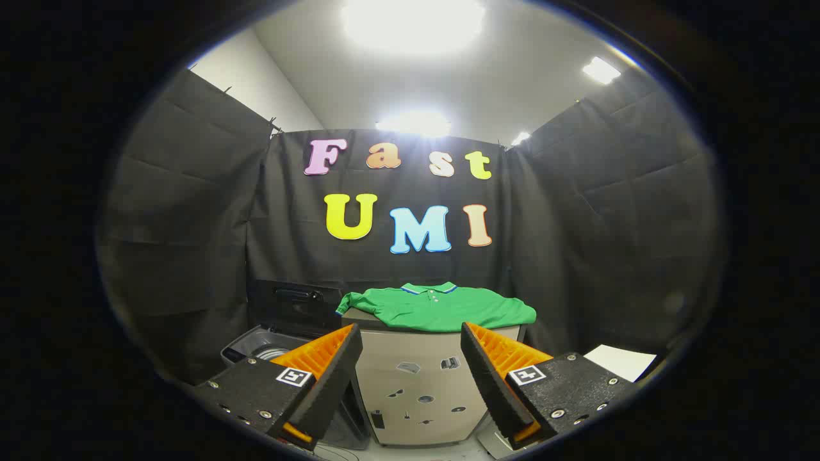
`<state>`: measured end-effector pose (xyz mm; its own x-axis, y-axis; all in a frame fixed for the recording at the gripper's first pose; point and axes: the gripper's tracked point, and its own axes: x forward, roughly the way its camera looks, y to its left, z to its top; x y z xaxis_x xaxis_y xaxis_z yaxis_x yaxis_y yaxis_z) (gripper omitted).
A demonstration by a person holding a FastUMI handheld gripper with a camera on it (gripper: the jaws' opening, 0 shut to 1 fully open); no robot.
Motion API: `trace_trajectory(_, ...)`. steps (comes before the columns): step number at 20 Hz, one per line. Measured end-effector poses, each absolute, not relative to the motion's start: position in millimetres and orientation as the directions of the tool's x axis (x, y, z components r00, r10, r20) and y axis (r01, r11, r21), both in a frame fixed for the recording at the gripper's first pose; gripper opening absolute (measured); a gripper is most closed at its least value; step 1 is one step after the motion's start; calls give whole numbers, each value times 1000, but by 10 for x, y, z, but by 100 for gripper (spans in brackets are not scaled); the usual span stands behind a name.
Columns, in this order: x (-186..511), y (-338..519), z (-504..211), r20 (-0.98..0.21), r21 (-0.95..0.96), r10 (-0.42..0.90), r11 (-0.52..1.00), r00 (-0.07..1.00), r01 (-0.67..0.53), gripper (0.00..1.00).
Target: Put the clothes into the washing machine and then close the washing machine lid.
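Note:
A green polo shirt (pixel 437 307) lies spread flat on top of a beige cabinet (pixel 419 384), well beyond my fingertips. To the left of the cabinet stands the washing machine (pixel 259 349), its dark lid (pixel 298 306) raised upright at the back and the drum opening showing below it. My gripper (pixel 410 336) is open, with a wide gap between the two fingers and nothing held. The shirt and the cabinet's front show through that gap.
Black cloth walls close in the booth on three sides. A white sheet (pixel 620 362) lies low to the right, behind the right finger. Small stickers dot the cabinet's front. Bright ceiling lights shine overhead.

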<state>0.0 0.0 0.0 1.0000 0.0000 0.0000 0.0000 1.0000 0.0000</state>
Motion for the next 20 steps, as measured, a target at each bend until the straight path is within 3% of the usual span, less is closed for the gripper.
trace_trajectory(20,-61,-123,-5,-21,20,-4,1000,1000,4,96)
